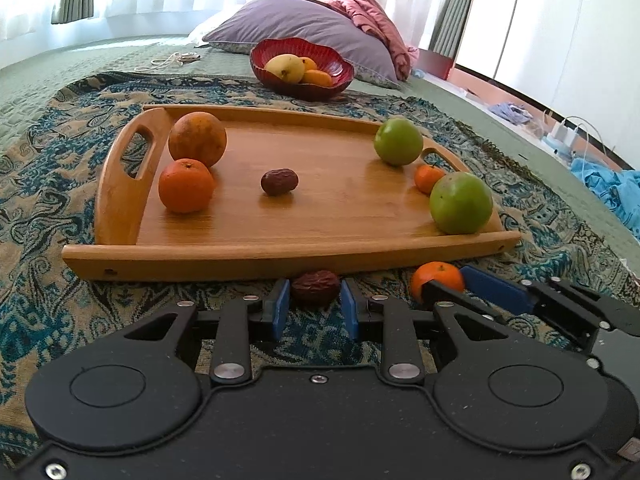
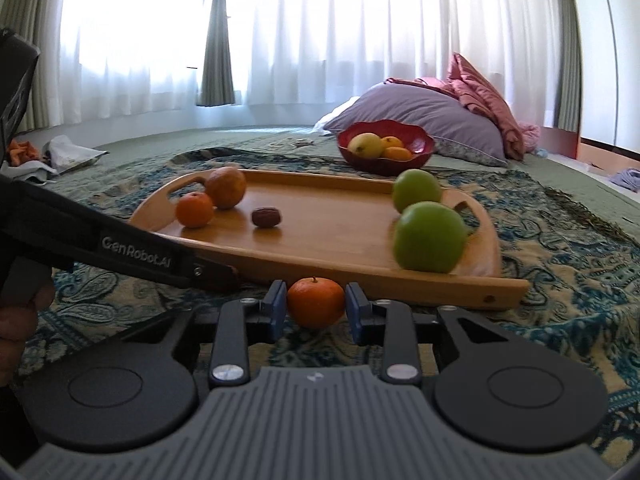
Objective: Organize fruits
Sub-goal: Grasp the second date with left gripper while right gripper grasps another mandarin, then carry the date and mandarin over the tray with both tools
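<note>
A wooden tray (image 1: 224, 250) (image 2: 360, 262) lies on a patterned blanket. On it are a large orange (image 1: 197, 139), a mandarin (image 1: 185, 185), a brown date (image 1: 279, 181), two green apples (image 1: 461, 203) (image 1: 398, 141) and a small mandarin (image 1: 429, 178). My left gripper (image 1: 315, 303) is shut on a brown date (image 1: 315, 287) just in front of the tray's near rim. My right gripper (image 2: 316, 307) is shut on a small mandarin (image 2: 316, 302) near the tray's front rim; it also shows in the left wrist view (image 1: 436, 280).
A red bowl (image 1: 304, 64) (image 2: 386, 148) with a yellow fruit and small oranges stands beyond the tray. Pillows (image 1: 296, 20) lie behind it. Clothes and cables lie at the bed's right edge (image 1: 608, 184). The left gripper's arm (image 2: 132, 252) crosses the right wrist view.
</note>
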{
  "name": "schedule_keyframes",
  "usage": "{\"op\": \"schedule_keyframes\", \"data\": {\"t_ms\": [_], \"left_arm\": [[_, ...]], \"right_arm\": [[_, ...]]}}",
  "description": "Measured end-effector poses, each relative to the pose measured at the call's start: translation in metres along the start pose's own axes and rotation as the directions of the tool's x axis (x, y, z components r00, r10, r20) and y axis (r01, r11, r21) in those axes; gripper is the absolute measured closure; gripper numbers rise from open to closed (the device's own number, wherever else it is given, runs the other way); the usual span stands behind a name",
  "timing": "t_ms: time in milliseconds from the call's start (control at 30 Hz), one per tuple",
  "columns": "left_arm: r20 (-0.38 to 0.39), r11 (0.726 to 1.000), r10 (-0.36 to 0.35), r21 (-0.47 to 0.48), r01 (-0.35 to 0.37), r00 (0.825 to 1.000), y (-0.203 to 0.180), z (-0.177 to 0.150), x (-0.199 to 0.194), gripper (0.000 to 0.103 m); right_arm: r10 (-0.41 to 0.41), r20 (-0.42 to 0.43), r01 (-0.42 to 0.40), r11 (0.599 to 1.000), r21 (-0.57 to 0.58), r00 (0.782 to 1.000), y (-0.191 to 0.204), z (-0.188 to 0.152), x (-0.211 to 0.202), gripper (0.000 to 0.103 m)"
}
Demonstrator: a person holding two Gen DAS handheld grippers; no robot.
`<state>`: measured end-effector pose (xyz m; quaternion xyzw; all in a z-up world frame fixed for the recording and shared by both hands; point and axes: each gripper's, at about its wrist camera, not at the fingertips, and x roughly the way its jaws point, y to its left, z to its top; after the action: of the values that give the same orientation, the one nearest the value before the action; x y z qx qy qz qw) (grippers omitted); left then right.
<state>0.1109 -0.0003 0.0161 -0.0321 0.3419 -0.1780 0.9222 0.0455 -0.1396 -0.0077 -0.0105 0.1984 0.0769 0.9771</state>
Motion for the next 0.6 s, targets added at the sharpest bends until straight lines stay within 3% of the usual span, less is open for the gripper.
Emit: {"op": "schedule_keyframes", "data": {"t_ms": [467,600], "left_arm": [[0.072,0.994,0.074,0.080,-0.079,0.995,-0.020,-0.006,-0.002,0.075],[0.110,0.991,0.072,0.103,-0.083,0.991,-0.025,-0.001,-0.011,0.075]], "right_arm": [[-0.030,0.011,0.029,0.998,0.047,1.000,-0.010,0.000,-0.002,0.066],[-0.038,0.029,0.036,0.998,0.052,0.999,-0.010,0.004,-0.005,0.073]]}}
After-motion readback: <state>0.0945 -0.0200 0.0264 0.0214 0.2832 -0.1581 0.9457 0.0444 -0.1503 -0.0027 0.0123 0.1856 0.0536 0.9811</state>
